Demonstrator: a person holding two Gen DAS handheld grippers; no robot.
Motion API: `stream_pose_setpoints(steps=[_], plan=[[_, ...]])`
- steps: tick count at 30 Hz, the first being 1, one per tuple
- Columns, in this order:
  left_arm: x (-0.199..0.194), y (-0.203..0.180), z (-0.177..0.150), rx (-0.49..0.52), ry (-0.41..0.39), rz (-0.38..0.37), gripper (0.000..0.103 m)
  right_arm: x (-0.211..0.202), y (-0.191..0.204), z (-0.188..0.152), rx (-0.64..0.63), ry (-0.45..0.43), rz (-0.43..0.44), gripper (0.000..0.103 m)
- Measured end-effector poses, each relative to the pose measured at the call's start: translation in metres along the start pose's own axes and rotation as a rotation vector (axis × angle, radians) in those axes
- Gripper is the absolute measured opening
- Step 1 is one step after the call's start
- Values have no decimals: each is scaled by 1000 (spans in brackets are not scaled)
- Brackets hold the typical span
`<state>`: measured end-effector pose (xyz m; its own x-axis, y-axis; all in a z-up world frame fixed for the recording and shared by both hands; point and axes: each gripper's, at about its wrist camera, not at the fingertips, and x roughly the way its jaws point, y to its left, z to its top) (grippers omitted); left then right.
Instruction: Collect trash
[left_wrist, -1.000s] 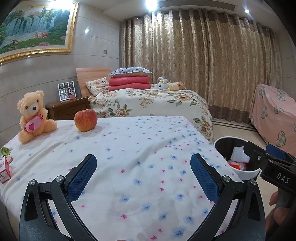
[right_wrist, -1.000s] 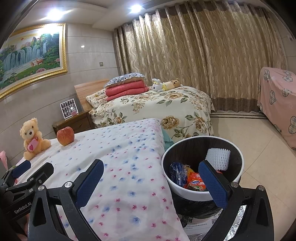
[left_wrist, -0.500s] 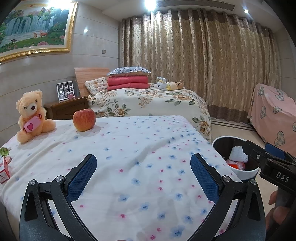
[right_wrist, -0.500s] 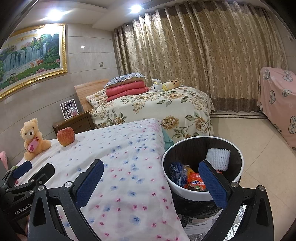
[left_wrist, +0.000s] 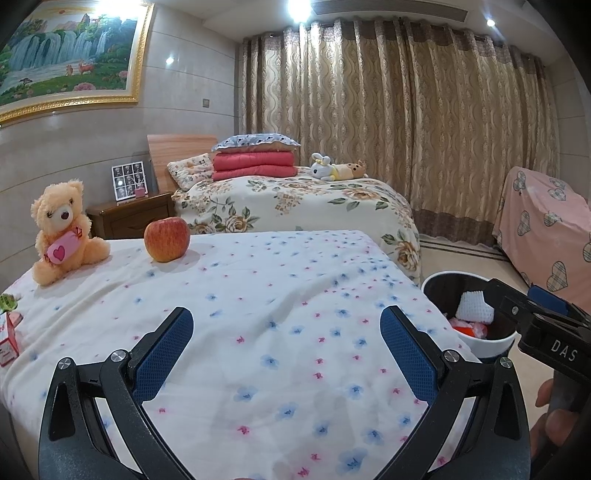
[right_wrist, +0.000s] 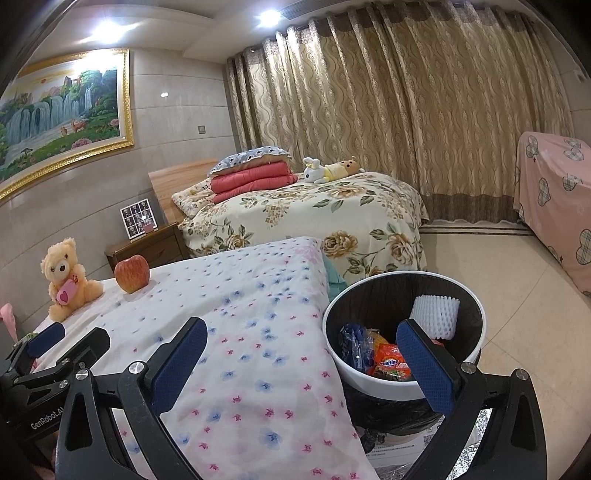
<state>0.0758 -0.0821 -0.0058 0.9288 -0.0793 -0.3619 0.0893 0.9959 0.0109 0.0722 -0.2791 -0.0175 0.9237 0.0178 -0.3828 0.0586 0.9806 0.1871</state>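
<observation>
Wrappers (right_wrist: 388, 363) and white foam fill the bin (right_wrist: 369, 384); both grippers (left_wrist: 286, 350) (right_wrist: 301, 363) gape empty.

The spread left tool (left_wrist: 286, 349) faces a bare stretch of flowered sheet (left_wrist: 288, 295); only an apple (left_wrist: 167, 239) and teddy bear (left_wrist: 61, 230) stand at the far edge. Beside the bed, the open-topped bin (right_wrist: 373, 380) lies under the right tool (right_wrist: 299, 363), wrappers (right_wrist: 391, 365) filling its bottom.
</observation>
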Motion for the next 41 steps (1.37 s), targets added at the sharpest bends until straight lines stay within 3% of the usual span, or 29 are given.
stream_pose_setpoints(steps=[28, 41], plan=[[4, 4, -1, -14, 19, -11, 103, 2, 4, 1, 4, 23, 10, 103], [13, 10, -4, -32, 74, -18, 103, 11, 8, 0, 14, 62, 17, 103]])
